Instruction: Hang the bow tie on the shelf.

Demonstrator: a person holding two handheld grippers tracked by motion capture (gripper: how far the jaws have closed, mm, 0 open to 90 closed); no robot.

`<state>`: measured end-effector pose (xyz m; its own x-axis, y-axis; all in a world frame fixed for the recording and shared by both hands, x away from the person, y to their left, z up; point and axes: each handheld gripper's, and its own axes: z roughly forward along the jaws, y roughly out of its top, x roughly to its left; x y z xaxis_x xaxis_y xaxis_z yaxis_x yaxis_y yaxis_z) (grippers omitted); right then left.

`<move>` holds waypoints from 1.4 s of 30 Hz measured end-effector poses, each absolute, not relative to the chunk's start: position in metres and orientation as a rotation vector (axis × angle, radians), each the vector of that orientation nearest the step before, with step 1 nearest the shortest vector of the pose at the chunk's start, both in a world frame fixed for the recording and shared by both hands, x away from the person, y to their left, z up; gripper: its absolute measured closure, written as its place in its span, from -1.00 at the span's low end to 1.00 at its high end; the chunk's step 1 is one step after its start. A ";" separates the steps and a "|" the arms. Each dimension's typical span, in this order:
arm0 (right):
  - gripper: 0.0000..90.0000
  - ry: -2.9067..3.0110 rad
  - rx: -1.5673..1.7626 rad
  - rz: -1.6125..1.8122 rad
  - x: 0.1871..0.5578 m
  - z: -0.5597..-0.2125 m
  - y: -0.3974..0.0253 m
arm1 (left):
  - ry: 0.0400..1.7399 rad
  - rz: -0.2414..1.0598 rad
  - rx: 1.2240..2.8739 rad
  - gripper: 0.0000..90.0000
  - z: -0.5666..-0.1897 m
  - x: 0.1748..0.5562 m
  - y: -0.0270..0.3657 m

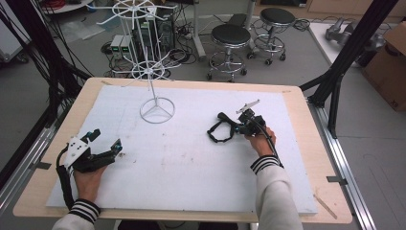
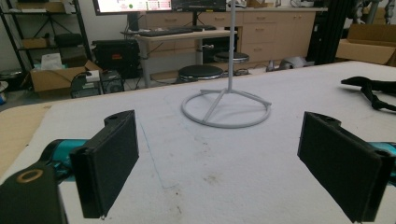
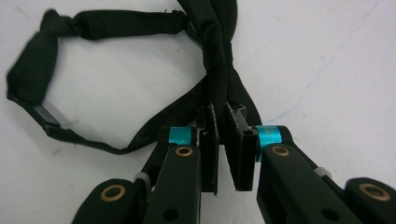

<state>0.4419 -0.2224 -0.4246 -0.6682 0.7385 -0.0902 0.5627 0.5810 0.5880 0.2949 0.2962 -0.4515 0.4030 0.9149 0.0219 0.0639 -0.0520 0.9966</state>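
1. The right gripper point(image 3: 223, 140) is pinching the black strap point(image 3: 116, 84) between nearly closed jaws, gripping where its bands are bunching together (just below a wrapped knot).
2. The strap is lying on the white mat point(image 1: 191, 158), right of centre, its loop sagging flat; it is probably going to handle as light and floppy, so the bundled section is looking like the firmest hold.
3. The left gripper point(image 1: 103, 143) is resting with jaws spread wide and nothing between them, near the mat's left edge.
4. The white wire stand point(image 1: 155, 108) is standing farther back, well apart from both.
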 end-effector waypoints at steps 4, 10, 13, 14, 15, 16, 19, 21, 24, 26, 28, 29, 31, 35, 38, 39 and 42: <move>0.86 2.480 1.063 0.842 0.442 -0.423 -0.222 | 0.929 0.888 1.459 -0.72 -0.451 0.295 0.296; 0.86 2.454 1.076 0.942 0.440 -0.420 -0.221 | 0.928 0.891 1.457 -0.72 -0.452 0.295 0.296; 0.86 2.436 1.070 1.003 0.440 -0.417 -0.221 | 0.928 0.890 1.459 -0.72 -0.451 0.295 0.296; 0.86 2.428 1.075 1.021 0.439 -0.416 -0.221 | 0.927 0.890 1.458 -0.72 -0.452 0.295 0.296; 0.86 2.419 1.066 1.041 0.438 -0.415 -0.221 | 0.927 0.890 1.458 -0.72 -0.452 0.295 0.296; 0.86 2.407 1.049 1.056 0.438 -0.414 -0.220 | 0.926 0.890 1.458 -0.72 -0.452 0.295 0.296; 0.86 2.391 1.033 1.085 0.436 -0.411 -0.219 | 0.926 0.890 1.458 -0.72 -0.452 0.295 0.296; 0.87 2.380 1.020 1.109 0.435 -0.408 -0.218 | 0.926 0.890 1.458 -0.72 -0.452 0.295 0.296; 0.86 2.352 1.001 1.195 0.433 -0.404 -0.216 | 0.924 0.891 1.462 -0.72 -0.451 0.295 0.296; 0.86 2.330 1.006 1.247 0.432 -0.402 -0.217 | 0.922 0.891 1.463 -0.72 -0.451 0.295 0.296; 0.86 2.308 1.009 1.297 0.431 -0.400 -0.217 | 0.920 0.893 1.468 -0.72 -0.451 0.294 0.296; 0.86 2.308 1.009 1.297 0.431 -0.400 -0.217 | 0.920 0.893 1.468 -0.72 -0.451 0.294 0.296; 0.86 2.293 1.013 1.332 0.430 -0.398 -0.218 | 0.920 0.893 1.467 -0.72 -0.451 0.295 0.296; 0.86 2.277 1.005 1.370 0.428 -0.395 -0.217 | 0.920 0.893 1.468 -0.72 -0.451 0.294 0.296; 0.86 2.250 0.992 1.389 0.426 -0.390 -0.216 | 0.919 0.894 1.468 -0.72 -0.451 0.294 0.296; 0.86 2.247 0.991 1.392 0.425 -0.389 -0.216 | 0.919 0.894 1.467 -0.72 -0.451 0.294 0.295; 0.86 2.239 0.979 1.392 0.423 -0.387 -0.216 | 0.920 0.895 1.466 -0.72 -0.451 0.295 0.295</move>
<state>0.4231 -0.2162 -0.3866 -0.7103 0.6996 0.0775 0.3792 0.2875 0.8795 0.2946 0.2953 -0.4515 0.4064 0.9130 0.0339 0.0592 -0.0634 0.9962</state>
